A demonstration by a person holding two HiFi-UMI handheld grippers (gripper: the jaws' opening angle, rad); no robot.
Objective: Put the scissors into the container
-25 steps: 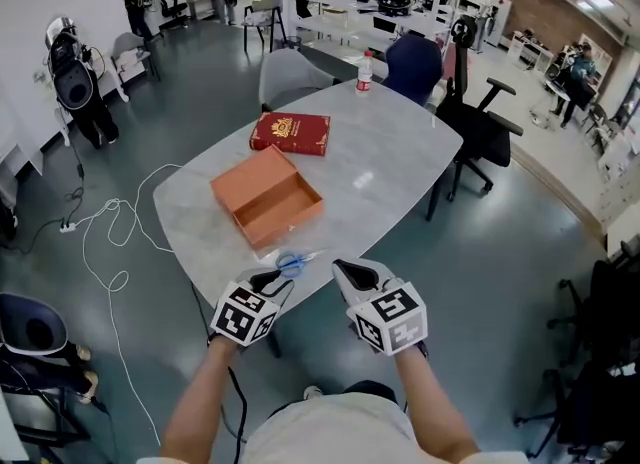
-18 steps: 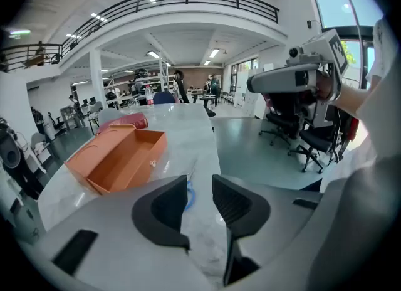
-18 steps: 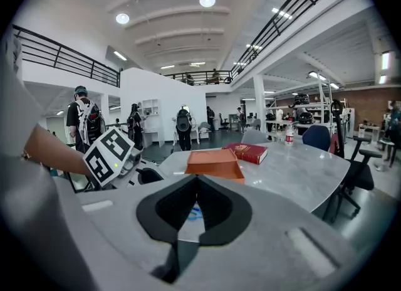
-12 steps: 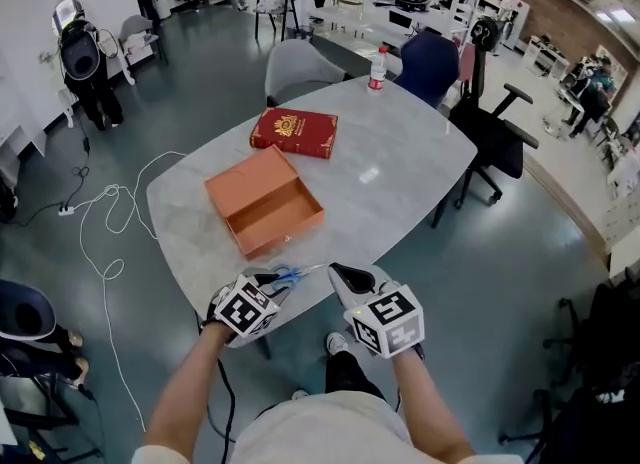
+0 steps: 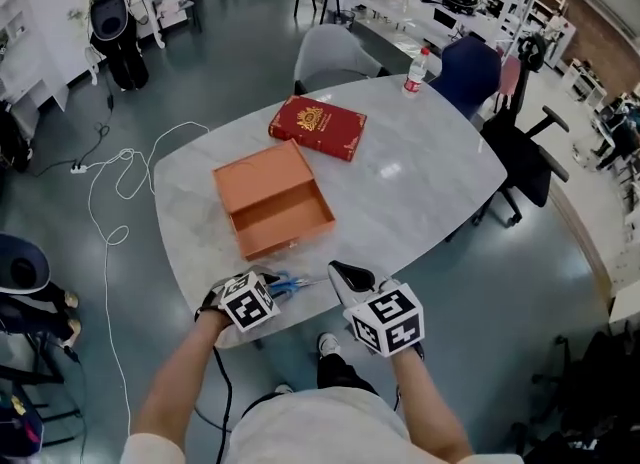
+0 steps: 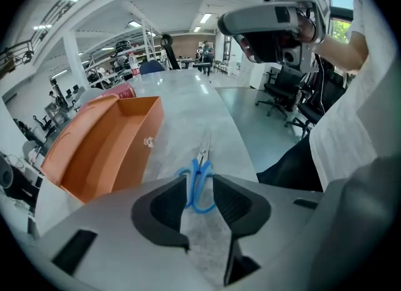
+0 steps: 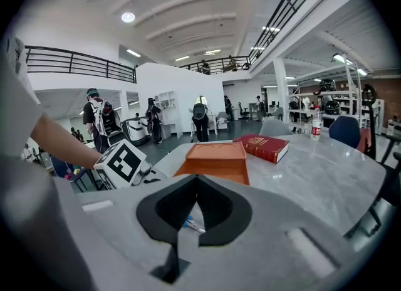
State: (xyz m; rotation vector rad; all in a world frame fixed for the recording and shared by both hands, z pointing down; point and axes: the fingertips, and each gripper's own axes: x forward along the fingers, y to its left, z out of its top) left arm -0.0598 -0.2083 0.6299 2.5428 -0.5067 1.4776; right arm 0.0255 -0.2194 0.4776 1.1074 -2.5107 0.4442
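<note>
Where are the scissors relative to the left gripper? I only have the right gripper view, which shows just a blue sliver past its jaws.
Observer: The scissors lie flat on the table, blue handles between the left gripper's open jaws, which have not yet closed on them.
Reviewer: Which way do the blades point?
Observer: Away from that gripper, beside the orange box, not touching it.
Reviewer: Anything inside the box?
Observer: Nothing visible in the head view.

Nothing legible anywhere. The red book (image 5: pixel 318 127), far ahead of the left tongs (image 5: pixel 283 283), carries a gold crest too small to read. The label on the bottle (image 5: pixel 420 70) farther off is a blur.
</note>
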